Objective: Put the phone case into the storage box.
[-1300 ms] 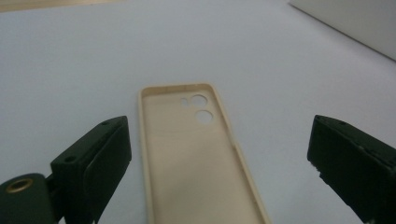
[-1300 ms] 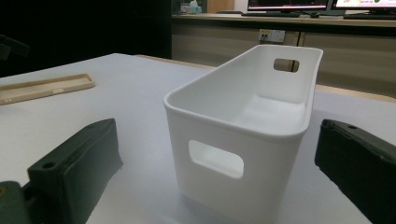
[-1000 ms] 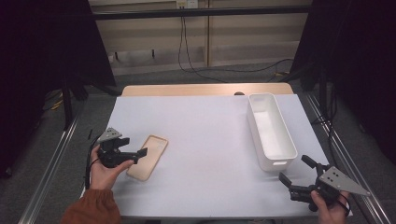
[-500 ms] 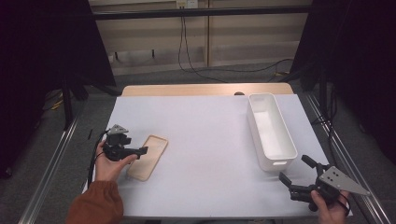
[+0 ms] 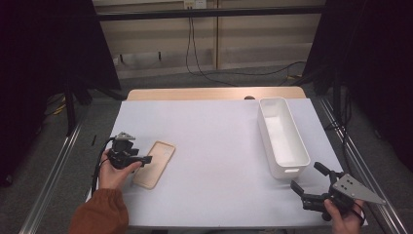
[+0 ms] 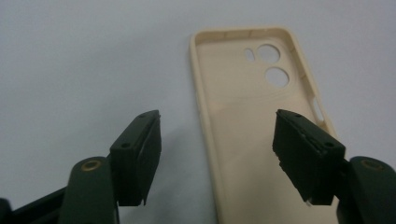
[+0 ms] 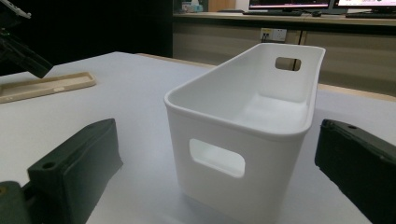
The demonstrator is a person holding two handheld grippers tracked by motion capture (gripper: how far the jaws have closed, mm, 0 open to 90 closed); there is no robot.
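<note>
**Inspector:** Beige, soft-looking plastic: a phone case [image 6: 254, 135] lies flat on the white table sheet [image 5: 214, 146], hollow side up, camera cut-outs at its far end. It sits at the left front of the table, just ahead of the left gripper [image 6: 217, 151].

**Clerk:** And that gripper's condition?

**Inspector:** Released. Its two black jaws stand wide apart and straddle the case's near left edge, one over bare sheet, the other over the case's right side. In my judgement it is lined up that way to close across the case's width. From the high view, the left gripper [image 5: 127, 157] rests low in the hand, at the case's [image 5: 155, 164] near left side.

**Clerk:** The other side?

**Inspector:** The right gripper [image 5: 316, 187] is likewise spread open, holding nothing, near the table's front right corner. It faces the short end of a long white plastic bin [image 7: 247, 121] with oval handle slots. The bin stands upright and looks empty, plausibly waiting as the receptacle, with the right gripper parked clear of it.

**Clerk:** Anything you cannot confirm?

**Inspector:** Whether the jaws touch the case or sheet: undetermined. The case's near end is cut off at the frame bottom. The bin's floor [image 5: 282, 139] is partly hidden behind its near wall in the right gripper view. Surroundings beyond the table are too dark to read.
</note>
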